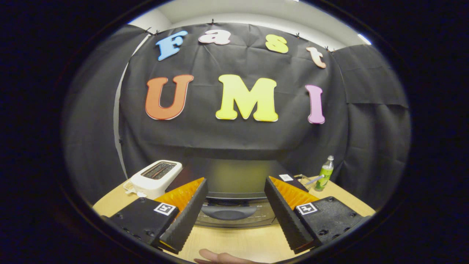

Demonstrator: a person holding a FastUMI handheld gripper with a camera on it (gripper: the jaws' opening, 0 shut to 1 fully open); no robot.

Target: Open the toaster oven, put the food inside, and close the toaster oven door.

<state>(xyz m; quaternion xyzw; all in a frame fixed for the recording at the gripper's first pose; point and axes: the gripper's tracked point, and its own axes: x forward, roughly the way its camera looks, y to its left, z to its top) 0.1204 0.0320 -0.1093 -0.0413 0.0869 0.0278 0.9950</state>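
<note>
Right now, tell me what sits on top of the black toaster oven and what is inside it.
The black toaster oven carries a small white tag on its top, near its right back corner. Its door is shut, so the inside is hidden. The tool is open, its fingers apart before the door handle.

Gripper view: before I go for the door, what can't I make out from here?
- Toaster oven inside: hidden behind its shut door; dark glass gives only a reflection.
- Door handle: its ends pass behind the open gripper fingers.
- Food: none identifiable; small bits beside the white toaster are too small to tell.
- Clear item beside the green bottle: partly behind the right finger.
- Hand: cut off at the table edge.
</note>
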